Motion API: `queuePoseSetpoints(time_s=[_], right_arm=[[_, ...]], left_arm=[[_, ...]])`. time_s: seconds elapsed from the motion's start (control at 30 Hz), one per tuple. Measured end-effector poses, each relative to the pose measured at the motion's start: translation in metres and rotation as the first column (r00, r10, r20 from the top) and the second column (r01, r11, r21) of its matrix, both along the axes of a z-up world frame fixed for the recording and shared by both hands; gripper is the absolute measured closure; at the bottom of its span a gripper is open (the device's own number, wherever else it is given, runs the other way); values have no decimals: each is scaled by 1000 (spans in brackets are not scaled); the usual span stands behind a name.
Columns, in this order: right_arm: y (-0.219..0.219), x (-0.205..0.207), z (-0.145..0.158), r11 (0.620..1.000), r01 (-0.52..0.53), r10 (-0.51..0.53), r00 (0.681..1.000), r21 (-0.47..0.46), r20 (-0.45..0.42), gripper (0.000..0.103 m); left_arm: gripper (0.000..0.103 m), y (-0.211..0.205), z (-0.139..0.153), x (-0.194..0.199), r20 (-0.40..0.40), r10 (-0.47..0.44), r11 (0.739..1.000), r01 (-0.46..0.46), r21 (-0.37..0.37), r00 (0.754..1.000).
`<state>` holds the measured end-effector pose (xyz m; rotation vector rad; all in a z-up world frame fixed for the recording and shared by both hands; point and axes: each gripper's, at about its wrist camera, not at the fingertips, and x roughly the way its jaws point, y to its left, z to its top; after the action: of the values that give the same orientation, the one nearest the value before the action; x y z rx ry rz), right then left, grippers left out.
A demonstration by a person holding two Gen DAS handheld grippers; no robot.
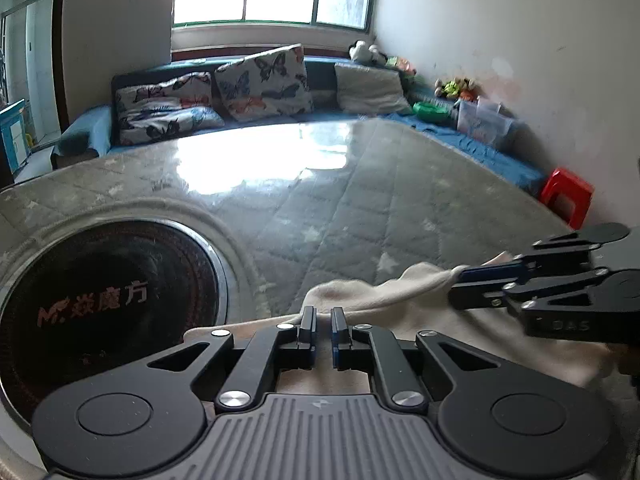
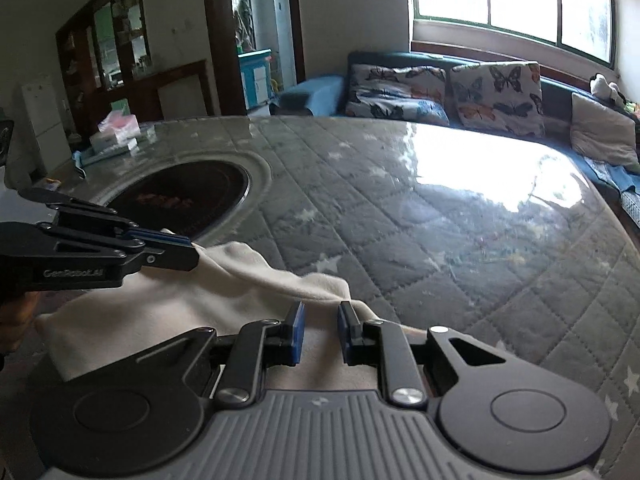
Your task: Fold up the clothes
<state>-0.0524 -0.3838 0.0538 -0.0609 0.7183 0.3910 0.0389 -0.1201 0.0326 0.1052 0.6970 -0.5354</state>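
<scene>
A cream garment [image 1: 372, 296] lies at the near edge of the grey quilted table [image 1: 360, 200]. My left gripper [image 1: 324, 316] sits over its far edge with the jaws nearly together on a fold of the cloth. In the right wrist view the left gripper [image 2: 192, 250] is shut on a raised corner of the garment [image 2: 240, 280]. My right gripper [image 2: 320, 312] has its jaws a little apart over the garment's edge. In the left wrist view the right gripper [image 1: 456, 284] looks closed on a lifted corner of the cloth.
A round black heater plate [image 1: 108, 300] is set into the table at the left. A sofa with butterfly cushions [image 1: 264, 80] stands behind the table. A red stool [image 1: 566, 196] is at the right wall. Boxes [image 2: 116, 132] sit on the table's far left corner.
</scene>
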Motion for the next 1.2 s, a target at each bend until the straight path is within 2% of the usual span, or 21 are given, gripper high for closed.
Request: queuePoseSetpoints(time_s=[0.27, 0.4, 0.47, 0.57, 0.63, 0.87, 1.0, 1.2], right_arm=[[4, -3, 2, 1000, -6, 6, 1000, -28, 8, 86], [8, -16, 12, 999, -27, 28, 999, -42, 32, 85], [12, -24, 18, 997, -53, 55, 998, -52, 43, 84], [20, -36, 27, 993, -96, 100, 993, -62, 58, 75], [29, -47, 31, 989, -137, 141, 988, -63, 66, 75], [62, -75, 27, 963, -254, 260, 963, -90, 68, 70], [69, -79, 16, 959, -261, 266, 964, -107, 31, 70], [74, -80, 27, 954, -274, 281, 958, -120, 53, 70]], left_arm=[[94, 6, 0, 0, -9, 7, 1000, -7, -24, 1000], [75, 27, 13, -7, -2, 56, 996, -56, -68, 998], [74, 39, 17, -13, -8, 74, 994, -74, -85, 997], [72, 54, 19, -28, -7, 78, 993, -78, -89, 997], [61, 63, 18, -40, -2, 77, 994, -77, -80, 997], [61, 73, 4, -63, -27, 89, 994, -91, -61, 996], [56, 70, 0, -62, 10, 102, 995, -102, -19, 995], [56, 81, 3, -62, 22, 130, 991, -130, -34, 991]])
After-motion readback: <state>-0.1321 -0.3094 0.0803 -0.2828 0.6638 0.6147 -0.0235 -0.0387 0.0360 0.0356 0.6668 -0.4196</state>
